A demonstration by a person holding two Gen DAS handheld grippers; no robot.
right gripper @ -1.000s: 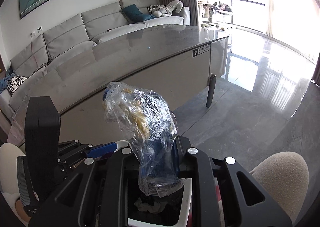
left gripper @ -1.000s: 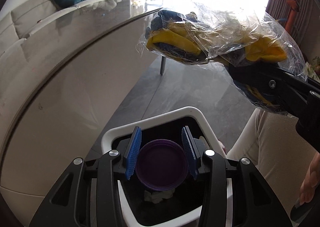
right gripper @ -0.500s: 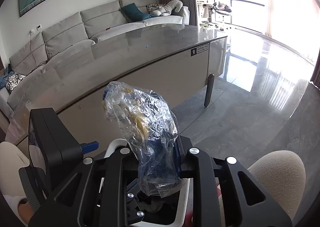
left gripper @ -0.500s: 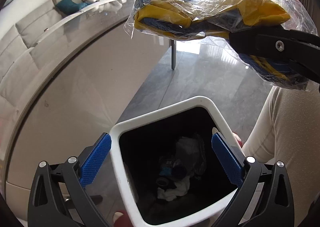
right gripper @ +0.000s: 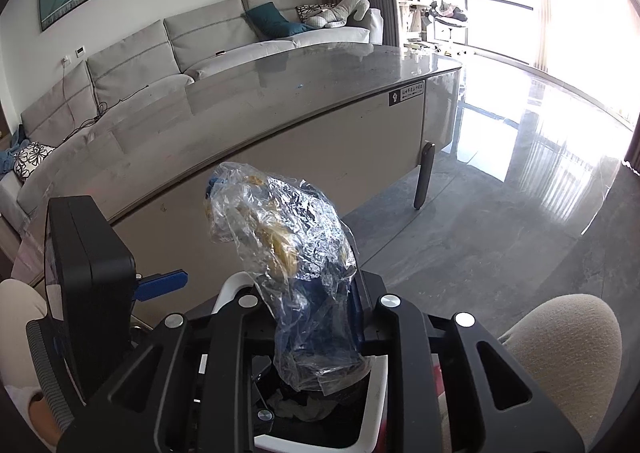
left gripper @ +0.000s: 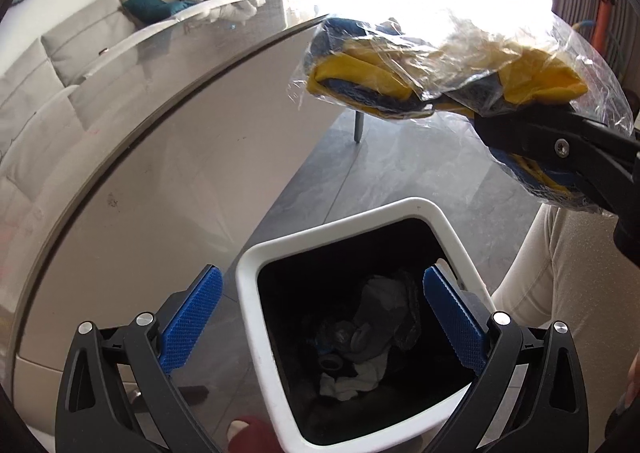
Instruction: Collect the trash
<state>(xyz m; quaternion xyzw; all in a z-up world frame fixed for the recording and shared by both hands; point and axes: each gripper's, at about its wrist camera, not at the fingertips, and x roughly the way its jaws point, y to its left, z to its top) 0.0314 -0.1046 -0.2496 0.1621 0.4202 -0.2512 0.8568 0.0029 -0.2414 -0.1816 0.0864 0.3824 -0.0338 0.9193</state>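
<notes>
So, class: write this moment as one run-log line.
left claw: open, empty, jaws just opened over bin | right claw: shut on plastic bag | bin: trash inside | next: probably drop bag

bin (left gripper: 256,293) bottom cut by frame edge; crumpled contents (left gripper: 372,337) too dark to identify.
</notes>
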